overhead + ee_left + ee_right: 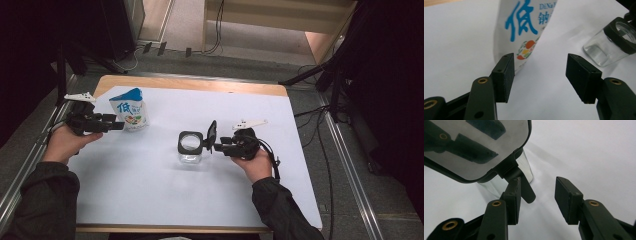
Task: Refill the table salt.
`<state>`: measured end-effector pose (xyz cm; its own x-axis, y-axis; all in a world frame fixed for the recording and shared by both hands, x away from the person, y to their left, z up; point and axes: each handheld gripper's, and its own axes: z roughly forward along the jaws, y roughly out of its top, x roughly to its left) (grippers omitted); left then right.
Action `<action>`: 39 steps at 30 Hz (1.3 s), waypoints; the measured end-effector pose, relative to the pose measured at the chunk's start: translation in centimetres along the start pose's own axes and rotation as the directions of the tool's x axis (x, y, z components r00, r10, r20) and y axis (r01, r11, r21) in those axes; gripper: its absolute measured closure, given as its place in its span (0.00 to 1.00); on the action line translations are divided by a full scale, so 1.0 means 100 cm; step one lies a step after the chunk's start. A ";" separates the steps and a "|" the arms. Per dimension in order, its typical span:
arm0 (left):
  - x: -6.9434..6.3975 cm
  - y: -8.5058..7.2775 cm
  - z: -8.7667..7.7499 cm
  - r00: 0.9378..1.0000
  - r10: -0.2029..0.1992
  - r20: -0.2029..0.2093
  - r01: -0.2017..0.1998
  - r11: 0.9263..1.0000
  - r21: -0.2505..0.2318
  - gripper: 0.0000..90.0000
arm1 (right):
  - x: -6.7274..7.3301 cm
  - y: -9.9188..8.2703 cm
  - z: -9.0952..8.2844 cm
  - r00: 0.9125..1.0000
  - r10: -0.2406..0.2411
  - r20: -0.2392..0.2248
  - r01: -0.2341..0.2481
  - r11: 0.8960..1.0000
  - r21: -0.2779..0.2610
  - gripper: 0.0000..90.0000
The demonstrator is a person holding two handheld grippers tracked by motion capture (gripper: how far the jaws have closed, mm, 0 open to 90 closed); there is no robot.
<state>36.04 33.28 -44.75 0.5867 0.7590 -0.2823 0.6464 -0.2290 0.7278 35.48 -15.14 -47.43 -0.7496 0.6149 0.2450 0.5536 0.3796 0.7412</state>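
Your left claw [540, 75] is spread just before the pouch [524, 32], left of frame; your right claw [537, 200], spread, touches the jar [190, 148] lid [474, 147] hinge, mid-table.

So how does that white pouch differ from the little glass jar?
The pouch is opaque white with blue print and a fruit picture; the jar is clear glass with a black rim. The pouch stands taller and tapers upward; the jar is squat and squarish. The pouch looks sealed; the jar's lid is flipped open. Both stand upright on the white sheet.
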 end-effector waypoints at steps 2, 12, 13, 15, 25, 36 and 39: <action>0.004 0.000 -0.002 1.000 -0.012 -0.003 0.012 1.000 -0.020 0.46 | 0.000 -0.001 -0.002 1.000 0.003 0.004 -0.003 1.000 -0.007 0.65; 0.015 0.014 -0.007 0.999 0.016 -0.051 -0.017 1.000 -0.026 0.48 | -0.003 -0.009 -0.009 0.999 0.020 0.026 -0.020 1.000 -0.016 0.64; 0.016 0.016 -0.007 0.999 0.017 -0.050 -0.018 1.000 -0.026 0.48 | -0.003 -0.010 -0.010 0.999 0.024 0.028 -0.024 1.000 -0.016 0.64; 0.018 0.019 -0.007 0.998 0.020 -0.051 -0.022 0.999 -0.036 0.48 | -0.004 -0.011 -0.011 0.999 0.029 0.033 -0.028 0.999 -0.014 0.64; 0.024 0.033 0.001 0.999 0.029 -0.044 -0.030 0.999 -0.040 0.52 | -0.005 -0.020 -0.018 0.998 0.038 0.058 -0.038 0.999 -0.013 0.64; 0.020 0.042 0.011 0.998 0.067 0.001 -0.067 0.997 -0.032 0.72 | -0.005 -0.030 -0.027 0.996 0.053 0.075 -0.052 0.998 -0.021 0.64; 0.021 0.041 0.009 0.998 0.066 -0.001 -0.066 0.997 -0.029 0.79 | -0.004 -0.031 -0.028 0.996 0.056 0.075 -0.054 0.998 -0.022 0.64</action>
<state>40.37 33.35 -42.88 0.6277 0.7427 -0.2330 0.5917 -0.2608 0.7628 33.05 -18.50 -48.13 -0.6883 0.6851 0.2384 0.5853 0.3304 0.7404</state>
